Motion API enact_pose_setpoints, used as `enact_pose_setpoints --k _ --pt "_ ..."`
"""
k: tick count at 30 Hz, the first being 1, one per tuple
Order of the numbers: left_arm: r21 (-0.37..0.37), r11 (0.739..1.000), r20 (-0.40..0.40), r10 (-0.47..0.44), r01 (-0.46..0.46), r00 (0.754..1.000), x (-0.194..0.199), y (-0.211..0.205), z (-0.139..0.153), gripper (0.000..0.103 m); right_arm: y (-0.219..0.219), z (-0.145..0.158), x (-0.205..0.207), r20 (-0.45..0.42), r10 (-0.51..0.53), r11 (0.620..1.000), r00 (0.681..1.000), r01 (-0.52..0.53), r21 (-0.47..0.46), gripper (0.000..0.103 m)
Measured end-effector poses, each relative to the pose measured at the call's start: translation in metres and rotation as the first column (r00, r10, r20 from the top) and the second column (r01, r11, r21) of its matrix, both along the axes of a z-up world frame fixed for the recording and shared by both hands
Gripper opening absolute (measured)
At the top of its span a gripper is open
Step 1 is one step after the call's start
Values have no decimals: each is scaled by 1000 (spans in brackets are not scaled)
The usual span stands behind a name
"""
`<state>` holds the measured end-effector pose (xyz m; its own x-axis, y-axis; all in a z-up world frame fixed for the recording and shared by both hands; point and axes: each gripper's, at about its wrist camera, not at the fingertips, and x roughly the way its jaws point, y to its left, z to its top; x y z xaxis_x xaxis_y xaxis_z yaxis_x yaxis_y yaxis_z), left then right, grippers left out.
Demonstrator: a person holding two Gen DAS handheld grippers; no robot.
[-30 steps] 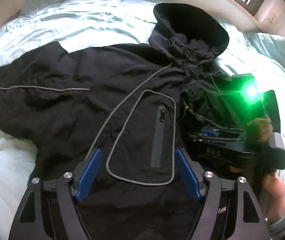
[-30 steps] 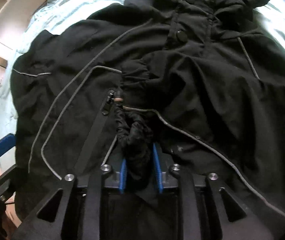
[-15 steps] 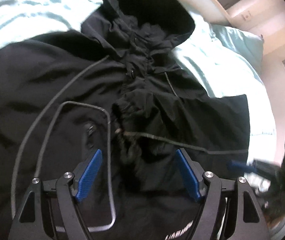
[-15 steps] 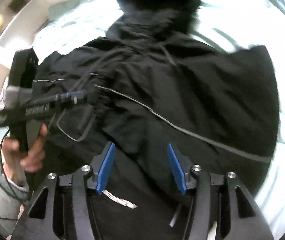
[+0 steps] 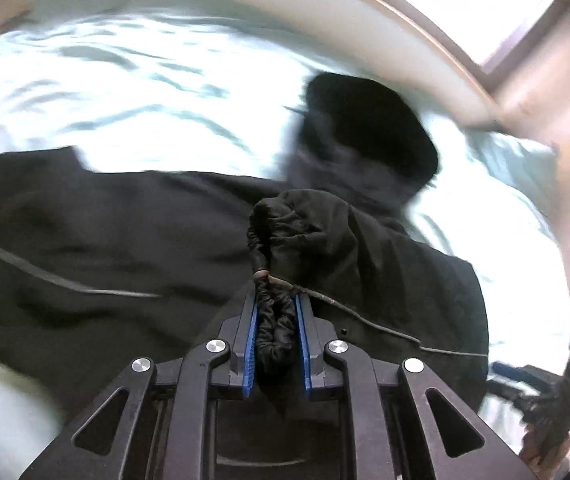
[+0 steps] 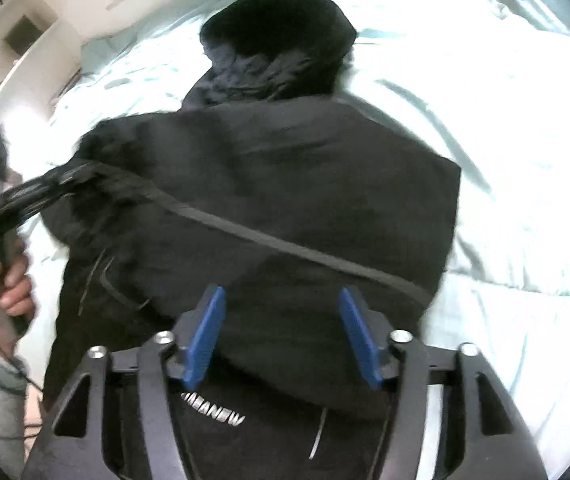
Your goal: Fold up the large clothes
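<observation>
A black hooded jacket (image 6: 269, 200) lies spread on the bed (image 6: 505, 128), over a pale blue duvet (image 5: 133, 80); its hood (image 6: 277, 36) points toward twelve o'clock in the right wrist view, and a thin grey piping line (image 6: 285, 244) runs across the body from about nine o'clock down toward four o'clock; in the left wrist view the hood (image 5: 369, 136) sits at about one o'clock, blurred; the gathered elastic sleeve cuff (image 5: 275, 320) stands directly between the blue pads of the left gripper (image 5: 276, 344), rising from them toward twelve o'clock, with the rest of the sleeve (image 5: 325, 232) bunched just above; the left fingers (image 5: 249, 352) have just been closing and now pinch the cuff, both pads pressing on the ruffled fabric; from the right wrist camera the left gripper (image 6: 65, 178) shows at nine o'clock as a dark blur, held in the person's left hand (image 6: 5, 284) with a grey sleeve below it, its tip at the jacket's edge; the right gripper (image 6: 283, 332) hangs over the lower body of the jacket, near white lettering (image 6: 213, 412) at six o'clock; the right fingers (image 6: 205, 336) have just been opening and stand well apart, the fabric lying below and between them with nothing gripped; the right gripper (image 5: 545, 380) appears at four o'clock in the left view, off the jacket's edge.
</observation>
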<state>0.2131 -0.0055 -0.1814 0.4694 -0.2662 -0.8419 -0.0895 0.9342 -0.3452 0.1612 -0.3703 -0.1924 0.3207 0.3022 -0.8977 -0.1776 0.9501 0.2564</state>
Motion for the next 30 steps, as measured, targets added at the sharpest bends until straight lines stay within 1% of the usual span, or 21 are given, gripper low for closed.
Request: enact_pose_setpoints --k 2,4,5,7,8,9,11,14,16,17,18,19,20,22,23,24,26,27,28,29,30 --pt "69 997 -77 43 -37 996 -5 24 -16 17 -1 -13 11 -1 -28 999 1000 28 -21 67" --pt "116 993 -189 37 -16 981 -9 35 -45 18 2 -34 24 -18 -42 997 999 41 -63 67" --pt "173 985 -249 34 10 968 -11 34 -65 18 8 -50 32 -42 -34 995 999 30 -96 67" --pt "217 976 -285 34 30 958 -13 30 -87 19 15 -80 45 -74 -46 981 996 31 -192 59" --pt "218 976 -276 40 22 960 -15 30 -94 21 16 -103 50 -107 -48 973 993 22 -228 59" --pt "210 978 -273 48 11 961 -16 30 -96 21 16 -116 52 -122 -51 973 991 21 -230 60" --pt "186 982 -247 70 -24 966 -19 33 -90 22 14 -122 55 -114 -69 974 991 42 -223 62" --pt "181 983 -146 69 -42 987 -36 30 -59 23 14 -107 55 -125 -68 970 990 36 -239 62" --pt "191 981 -85 54 -37 995 -49 23 -36 23 14 -83 46 -89 -45 978 995 26 -207 62" --pt "199 980 -54 42 -30 998 -54 19 -27 24 15 -66 37 -56 -23 985 998 13 -173 63" --pt "207 978 -30 19 -13 999 -59 12 -18 25 16 -54 27 -32 -6 988 999 1 -152 66" --pt "206 978 -21 -7 11 1000 -62 2 -13 27 17 -47 19 -18 5 991 1000 -7 -136 70" --pt "194 981 -19 -24 27 1000 -64 -6 -12 35 20 -42 9 -10 17 993 1000 -18 -117 70" --pt "173 984 -24 -36 39 999 -62 -16 -21 47 30 -50 -9 -35 42 991 998 -47 -124 70" --pt "186 982 -41 -27 35 999 -58 -22 -27 47 36 -60 -16 -56 52 987 997 -60 -147 70" --pt "205 979 -71 8 6 997 -52 -25 -37 47 35 -72 -20 -77 52 983 996 -64 -171 70" --pt "185 980 -98 93 -74 991 -44 -13 -52 48 36 -99 -25 -132 17 975 991 -45 -217 70" --pt "204 973 -139 134 -104 981 -37 -5 -63 48 37 -109 -23 -161 8 973 987 -44 -226 69" --pt "247 963 -174 153 -108 973 -31 -1 -75 48 38 -117 -19 -179 -2 970 984 -42 -239 69" --pt "273 956 -215 172 -110 961 -26 7 -85 48 40 -115 -16 -183 -11 968 983 -36 -249 69" --pt "211 970 -239 173 -123 955 -25 19 -88 48 40 -106 -14 -187 -21 968 982 -27 -249 69"
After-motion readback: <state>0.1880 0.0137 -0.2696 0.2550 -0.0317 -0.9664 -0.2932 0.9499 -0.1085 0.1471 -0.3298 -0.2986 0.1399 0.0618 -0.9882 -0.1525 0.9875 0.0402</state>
